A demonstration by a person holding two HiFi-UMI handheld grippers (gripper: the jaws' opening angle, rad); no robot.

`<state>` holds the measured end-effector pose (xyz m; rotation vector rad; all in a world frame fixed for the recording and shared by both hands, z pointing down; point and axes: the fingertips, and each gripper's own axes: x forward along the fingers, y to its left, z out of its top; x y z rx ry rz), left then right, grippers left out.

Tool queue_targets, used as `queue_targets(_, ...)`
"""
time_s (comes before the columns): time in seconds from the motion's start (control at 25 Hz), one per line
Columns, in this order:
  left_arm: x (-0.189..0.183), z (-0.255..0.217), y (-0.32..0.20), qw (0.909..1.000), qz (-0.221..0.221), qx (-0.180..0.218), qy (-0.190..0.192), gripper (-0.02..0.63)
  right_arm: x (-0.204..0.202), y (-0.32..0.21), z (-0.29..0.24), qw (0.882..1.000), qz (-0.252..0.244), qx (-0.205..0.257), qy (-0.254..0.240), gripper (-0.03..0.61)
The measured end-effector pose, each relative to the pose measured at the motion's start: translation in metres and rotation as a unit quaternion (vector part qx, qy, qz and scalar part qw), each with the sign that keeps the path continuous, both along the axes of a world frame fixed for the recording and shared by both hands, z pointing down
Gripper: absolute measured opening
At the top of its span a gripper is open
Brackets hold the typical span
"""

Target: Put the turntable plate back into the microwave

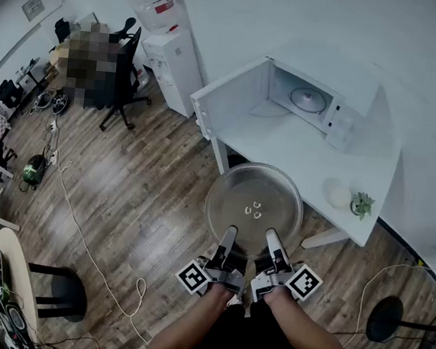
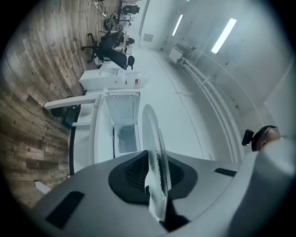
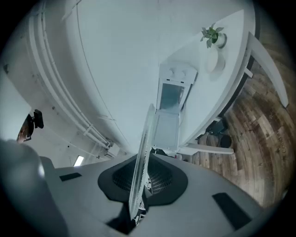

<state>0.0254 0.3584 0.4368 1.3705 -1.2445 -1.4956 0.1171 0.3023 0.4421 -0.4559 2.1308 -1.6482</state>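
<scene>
The glass plate (image 1: pixel 253 204) is in the air, roughly level, over the near edge of the white table (image 1: pixel 304 159) and short of the microwave (image 1: pixel 317 103). It is held by its near rim only. The left gripper (image 1: pixel 229 238) and the right gripper (image 1: pixel 272 241) sit side by side on that rim, each with its jaws clamped on the glass. Each gripper view shows the plate edge-on, pinched between the dark pads.

From both grippers the plate reaches straight ahead, and the microwave lies further on the same way, a little to the right in the head view. Its door (image 1: pixel 228 106) hangs wide open to the left, so the opening faces the person. Neither hand is clearly nearer, though the right one is on the microwave's side. The plate probably needs to go forward and up, staying flat, to clear the table. A small plant (image 1: pixel 362 204) stands well right of that path.
</scene>
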Motion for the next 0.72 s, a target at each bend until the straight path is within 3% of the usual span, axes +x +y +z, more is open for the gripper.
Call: queue_targets(0.72, -0.0015, 0.0016, 0.0082, 0.9998, 0.015, -0.004, 0.008, 0.044, 0.0006, 0.0091, -0.0017, 1.000, 0.024, -0.008, -0.018, 0.055)
